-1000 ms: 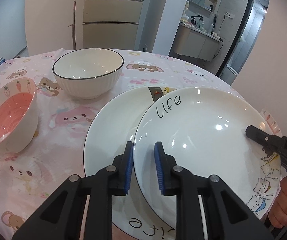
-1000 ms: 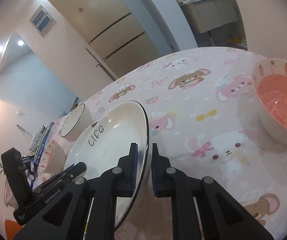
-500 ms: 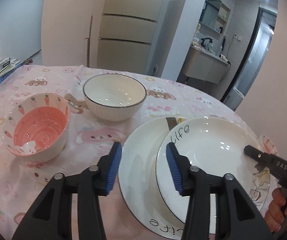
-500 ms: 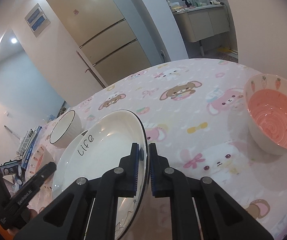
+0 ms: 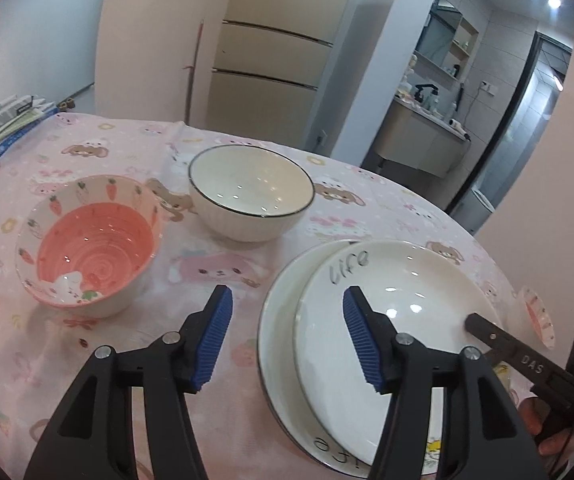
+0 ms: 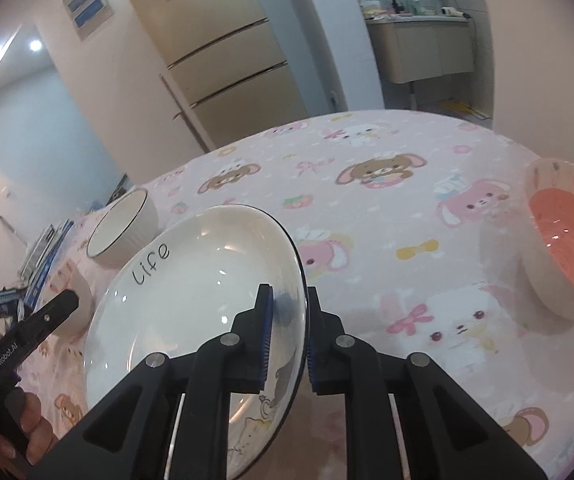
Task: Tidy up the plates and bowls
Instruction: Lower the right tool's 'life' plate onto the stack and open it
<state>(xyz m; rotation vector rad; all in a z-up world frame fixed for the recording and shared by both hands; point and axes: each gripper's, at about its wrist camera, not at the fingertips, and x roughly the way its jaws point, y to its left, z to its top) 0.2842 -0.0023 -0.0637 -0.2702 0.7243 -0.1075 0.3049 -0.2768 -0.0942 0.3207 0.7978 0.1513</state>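
A: Where do the plates sit?

B: The upper plate (image 5: 391, 320), marked "Life", lies on the lower plate (image 5: 277, 340), shifted a bit to the right so a crescent of the lower one shows at the left. Both rest on the pink cartoon-print surface (image 5: 215, 408).

A: And the right gripper (image 6: 287, 328)?

B: Its jaws are closed narrowly on the near rim of the upper plate, one pad inside the rim, one outside. In the right wrist view the plate looks tilted, though the fisheye makes it hard to say whether that edge is off the lower plate.

A: The left gripper (image 5: 287, 336)?

B: Spread wide, holding nothing, above the surface. Its right finger overlaps the plates in view; its left finger is over bare cloth.

A: Bowls?

B: The carrot-pattern pink bowl (image 5: 91, 244) stands at the left, the white ribbed bowl (image 5: 251, 196) with a dark rim just beyond it, near but apart. A second pink bowl (image 6: 567, 236) sits well to the right of the plates.
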